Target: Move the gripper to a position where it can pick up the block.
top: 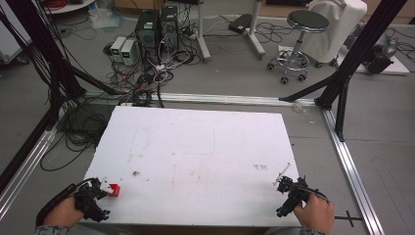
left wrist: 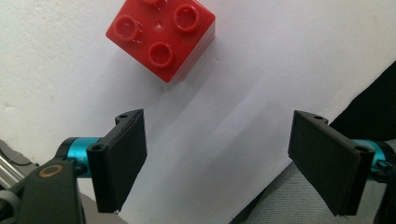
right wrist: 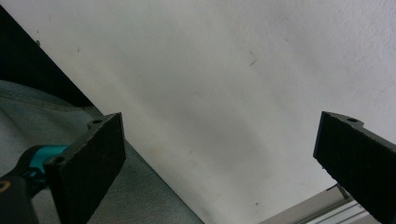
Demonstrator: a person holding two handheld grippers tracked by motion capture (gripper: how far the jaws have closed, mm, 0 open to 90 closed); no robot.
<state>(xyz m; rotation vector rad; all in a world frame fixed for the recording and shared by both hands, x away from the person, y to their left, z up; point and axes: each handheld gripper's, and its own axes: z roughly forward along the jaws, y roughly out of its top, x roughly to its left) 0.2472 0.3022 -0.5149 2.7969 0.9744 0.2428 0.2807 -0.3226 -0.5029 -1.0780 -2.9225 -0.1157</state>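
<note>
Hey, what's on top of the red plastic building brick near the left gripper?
Nothing sits on the red plastic building brick: its round studs are bare. It rests on the white table, ahead of the open left gripper. Its underside is hidden.

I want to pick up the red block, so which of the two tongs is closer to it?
The left tongs, at the table's near left corner, open right beside the red block; the right tongs sit across the table.
</note>
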